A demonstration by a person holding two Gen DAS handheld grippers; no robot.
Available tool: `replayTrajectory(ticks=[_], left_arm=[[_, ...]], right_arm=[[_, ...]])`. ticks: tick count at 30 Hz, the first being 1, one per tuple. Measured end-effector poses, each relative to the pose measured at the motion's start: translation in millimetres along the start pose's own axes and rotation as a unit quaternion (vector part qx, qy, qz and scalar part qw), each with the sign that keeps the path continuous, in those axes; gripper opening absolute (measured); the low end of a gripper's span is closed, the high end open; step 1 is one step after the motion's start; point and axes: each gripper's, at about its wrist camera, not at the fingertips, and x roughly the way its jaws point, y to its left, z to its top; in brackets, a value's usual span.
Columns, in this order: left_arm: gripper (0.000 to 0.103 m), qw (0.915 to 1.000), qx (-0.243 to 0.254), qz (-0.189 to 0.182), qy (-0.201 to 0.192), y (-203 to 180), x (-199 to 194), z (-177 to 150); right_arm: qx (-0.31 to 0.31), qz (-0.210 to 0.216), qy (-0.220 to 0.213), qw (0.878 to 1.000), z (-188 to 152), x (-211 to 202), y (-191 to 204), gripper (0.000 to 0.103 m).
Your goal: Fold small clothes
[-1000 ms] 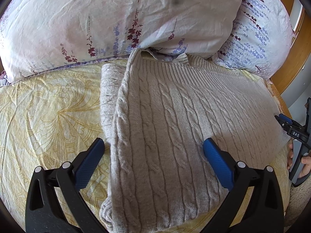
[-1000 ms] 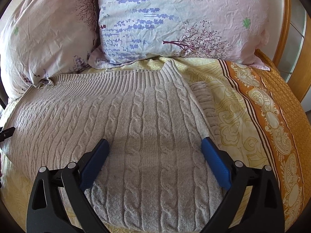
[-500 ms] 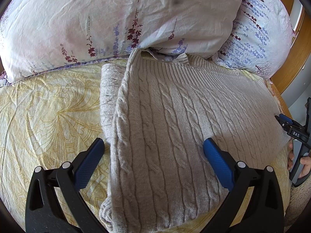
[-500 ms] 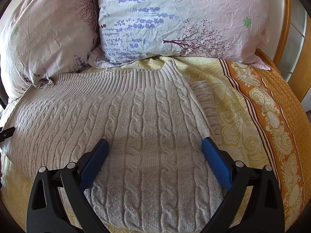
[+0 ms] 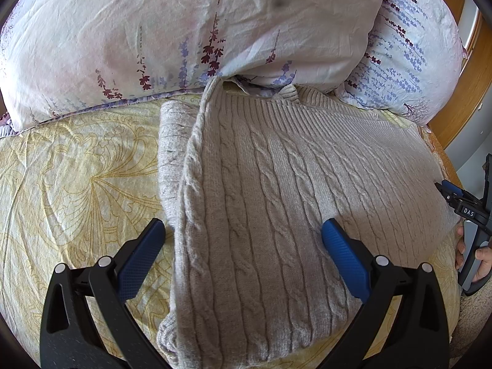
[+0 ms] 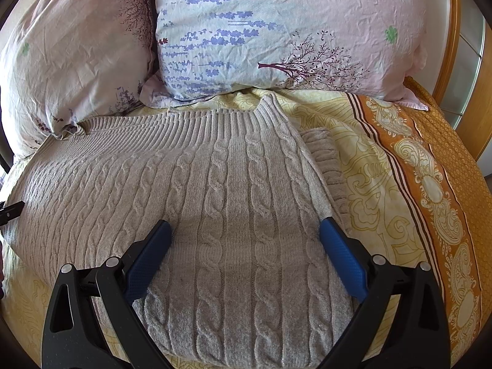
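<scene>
Hovering wide open and empty, the left tool (image 5: 243, 240) and right tool (image 6: 244, 238) are risking snagging the bulky folded sweater (image 5: 276, 209), dragging layers apart.

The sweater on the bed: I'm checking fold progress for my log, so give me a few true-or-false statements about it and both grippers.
1. The left gripper is open and holds nothing. True.
2. The right gripper is clamped on the cable-knit sweater. False: its jaws stand wide apart above the knit, gripping nothing.
3. The sweater lies on a yellow patterned bedspread. True.
4. The sweater is dark blue. False: it is light grey-beige.
5. Floral pillows sit beyond the sweater's ribbed edge. True.
6. The sweater hangs off the wooden bed frame. False: it lies flat on the bed.
</scene>
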Motion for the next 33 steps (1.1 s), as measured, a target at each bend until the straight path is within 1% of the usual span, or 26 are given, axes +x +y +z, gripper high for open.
replayTrajectory(ticks=[8, 10, 11, 12, 13, 14, 15, 16, 17, 18, 19, 21, 23, 25, 27, 28, 29, 30, 31, 33], left_arm=[[0.101, 1.0, -0.002, -0.001, -0.003, 0.0, -0.6, 0.0], [0.1, 0.9997, -0.018, -0.011, -0.006, 4.8, -2.7, 1.2], [0.098, 0.9993, -0.033, -0.018, -0.007, 8.8, -5.1, 2.1], [0.092, 0.9982, -0.051, -0.031, -0.006, 14.5, -7.8, 3.9], [0.088, 0.9961, -0.071, -0.053, -0.005, 20.6, -10.5, 4.3], [0.083, 0.993, -0.092, -0.074, -0.005, 27.7, -12.1, 5.3], [0.082, 0.9901, -0.111, -0.085, -0.006, 35.3, -12.9, 7.2], [0.08, 0.9886, -0.123, -0.085, -0.008, 40.7, -14.1, 9.2], [0.075, 0.9881, -0.13, -0.081, -0.01, 45.1, -14.2, 12.0], [0.074, 0.9878, -0.135, -0.078, -0.011, 48.4, -13.9, 14.8], [0.074, 0.9872, -0.139, -0.078, -0.012, 51.6, -13.6, 16.4], [0.074, 0.9857, -0.145, -0.084, -0.011, 56.1, -11.5, 20.3], [0.074, 0.9847, -0.147, -0.093, -0.001, 57.4, -6.0, 23.0], [0.074, 0.9861, -0.138, -0.092, -0.002, 53.9, -3.0, 24.3], [0.074, 0.9859, -0.135, -0.099, -0.002, 50.3, -1.9, 23.2], [0.074, 0.985, -0.135, -0.107, -0.001, 48.8, -0.3, 23.5], [0.07, 0.9841, -0.136, -0.114, 0.0, 48.5, 0.7, 23.3], [0.061, 0.9828, -0.14, -0.12, 0.002, 49.1, 2.3, 23.4], [0.056, 0.9807, -0.148, -0.128, 0.003, 49.6, 4.0, 22.5], [0.034, 0.9713, -0.179, -0.157, 0.011, 54.7, 10.0, 20.1]], right_arm=[[0.0, 0.001, 0.0, 1.0, -0.3, 0.8, -0.8, 0.1], [-0.003, 0.001, -0.003, 1.0, -0.3, 0.2, -0.3, 0.1], [-0.006, -0.005, -0.002, 1.0, 1.0, -0.8, 1.9, 0.099], [-0.006, -0.012, -0.002, 1.0, 2.7, -3.0, 4.4, 0.098], [-0.006, -0.01, -0.009, 1.0, 5.2, -8.5, 8.0, 0.098], [-0.009, 0.001, -0.027, 1.0, 8.1, -17.3, 13.7, 0.098], [-0.014, 0.015, -0.048, 0.999, 11.1, -27.1, 20.5, 0.098], [-0.023, 0.027, -0.067, 0.997, 14.2, -35.1, 30.4, 0.098], [-0.035, 0.035, -0.077, 0.996, 17.4, -38.4, 41.1, 0.099], [-0.052, 0.039, -0.079, 0.995, 20.0, -37.6, 53.7, 0.099], [-0.073, 0.041, -0.074, 0.994, 23.7, -35.5, 66.4, 0.099], [-0.11, 0.03, -0.063, 0.992, 27.2, -24.7, 87.2, 0.099], [-0.126, 0.016, -0.044, 0.991, 28.1, -8.3, 96.6, 0.099], [-0.113, 0.017, -0.015, 0.993, 27.5, 8.2, 93.6, 0.099], [-0.093, 0.032, 0.025, 0.995, 24.1, 26.9, 84.3, 0.099], [-0.089, 0.038, 0.019, 0.995, 22.4, 28.4, 81.1, 0.1], [-0.092, 0.04, 0.013, 0.995, 21.6, 28.3, 79.9, 0.1], [-0.093, 0.041, 0.013, 0.995, 21.0, 27.5, 80.6, 0.101], [-0.09, 0.045, 0.012, 0.995, 20.6, 26.5, 80.2, 0.102], [-0.085, 0.055, 0.005, 0.995, 19.1, 24.4, 79.3, 0.102]])
